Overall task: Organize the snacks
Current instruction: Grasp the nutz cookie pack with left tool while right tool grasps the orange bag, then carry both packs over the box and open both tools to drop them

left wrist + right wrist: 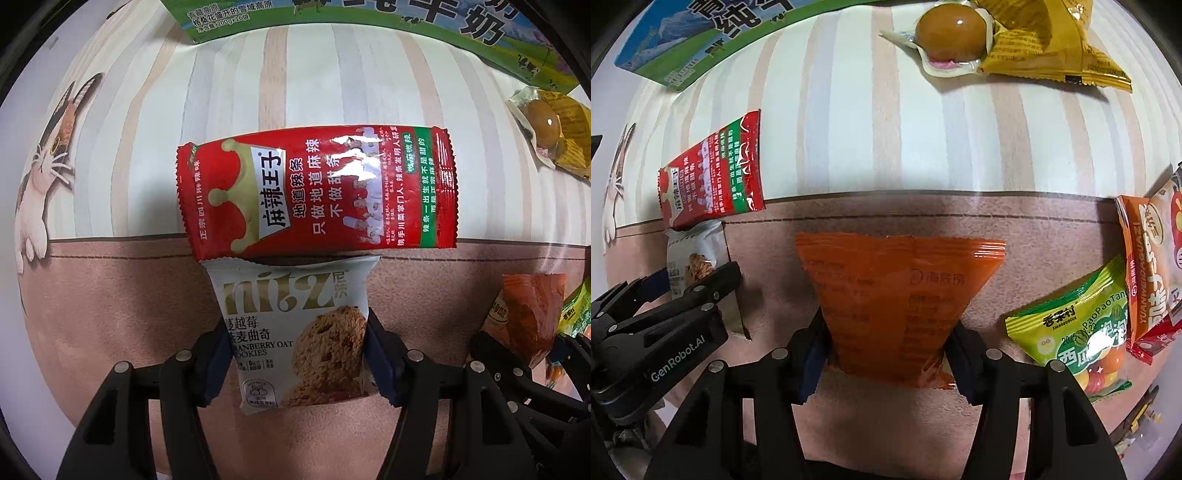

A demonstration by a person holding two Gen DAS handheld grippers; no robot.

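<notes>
Gripping a white cranberry oat cookie packet (pixel 295 332) by its sides, the left gripper (pixel 295 354) is holding it over the pink band of the tablecloth (pixel 110 314), its top edge meeting the red spicy-strip packet (pixel 317 192) lying across the striped part. Clamping an orange snack bag (pixel 897 306), the right gripper (pixel 886 354) is holding it above the same pink band, with a green candy packet (pixel 1075 332) sitting just to its right. Farther off, a packaged braised egg (pixel 951 33) is lying beside a yellow packet (pixel 1045 48), and a green milk carton (pixel 701 40) is standing at the far edge; what it contains cannot be seen.
</notes>
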